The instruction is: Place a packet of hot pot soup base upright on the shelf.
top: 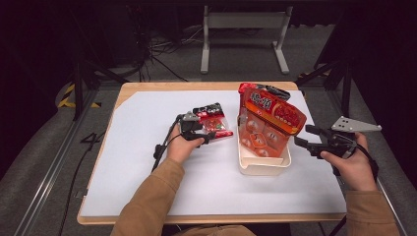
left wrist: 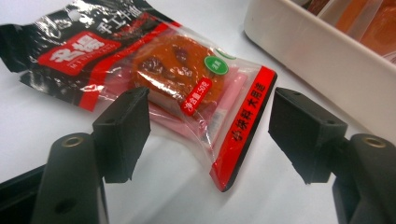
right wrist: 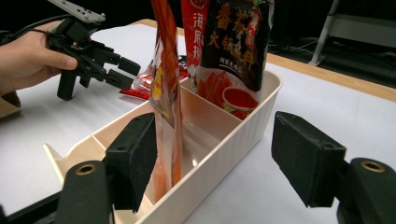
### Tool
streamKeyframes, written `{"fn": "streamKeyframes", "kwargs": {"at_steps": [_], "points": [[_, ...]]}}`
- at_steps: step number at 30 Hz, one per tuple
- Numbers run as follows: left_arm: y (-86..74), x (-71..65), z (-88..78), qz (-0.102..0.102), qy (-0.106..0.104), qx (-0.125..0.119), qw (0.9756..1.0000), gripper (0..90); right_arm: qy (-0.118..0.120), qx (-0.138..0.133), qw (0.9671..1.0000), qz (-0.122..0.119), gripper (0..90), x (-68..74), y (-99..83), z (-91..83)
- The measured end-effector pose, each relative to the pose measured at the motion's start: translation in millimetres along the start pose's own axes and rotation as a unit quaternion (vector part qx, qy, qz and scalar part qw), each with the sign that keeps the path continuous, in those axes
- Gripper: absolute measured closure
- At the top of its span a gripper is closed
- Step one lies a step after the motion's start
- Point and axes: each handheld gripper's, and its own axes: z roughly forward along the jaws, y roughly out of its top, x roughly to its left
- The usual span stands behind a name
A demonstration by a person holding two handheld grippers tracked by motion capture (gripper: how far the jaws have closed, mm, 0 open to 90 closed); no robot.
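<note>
A small red-and-black snack packet (top: 214,123) (left wrist: 177,79) with a clear window lies flat on the white sheet, left of the bin. My left gripper (top: 204,132) (left wrist: 210,126) is open, its jaws low on either side of the packet's near end without pressing it. A cream divided bin (top: 263,167) (right wrist: 224,154) holds a large orange packet (top: 268,123) (right wrist: 166,93) standing upright, and a red-and-black sauce bag (top: 260,89) (right wrist: 233,51) at its far end. My right gripper (top: 305,137) (right wrist: 215,158) hangs open just right of the bin, nothing between its jaws.
The white sheet (top: 147,162) covers a wooden table (top: 196,86) with bare rims. Free sheet lies at the left and front. In the right gripper view the left gripper (right wrist: 123,72) shows beyond the bin. Behind the table stand a metal frame (top: 243,29), dark stands and floor cables.
</note>
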Motion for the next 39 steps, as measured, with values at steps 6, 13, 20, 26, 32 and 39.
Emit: {"fn": "streamKeyframes", "kwargs": {"at_steps": [6,13,20,26,32,39], "points": [[-0.6,0.5,1.8,-0.005,0.007,0.006,0.9999,28.9,0.004,0.004,1.0,0.0,31.5,2.7,0.9,2.7],[-0.1,-0.9,3.9,-0.004,0.018,0.018,0.9997,31.8,0.004,0.004,1.0,-0.005,31.5,3.1,1.2,3.5],[2.1,-2.5,9.2,0.004,0.025,0.047,0.9986,35.9,0.005,0.004,1.0,-0.004,31.4,3.7,1.2,3.9],[1.8,-0.2,8.2,-0.013,0.03,0.042,0.9986,44.4,0.004,0.004,1.0,-0.003,31.5,3.5,0.8,3.3],[1.9,1.1,8.1,-0.024,0.037,0.04,0.9982,54.9,0.004,-0.001,1.0,-0.007,32.6,4.7,1.8,4.2],[1.8,0.7,8.6,-0.022,0.032,0.042,0.9984,76.5,0.004,-0.001,1.0,-0.005,33.6,4.9,2.2,5.5]]}}
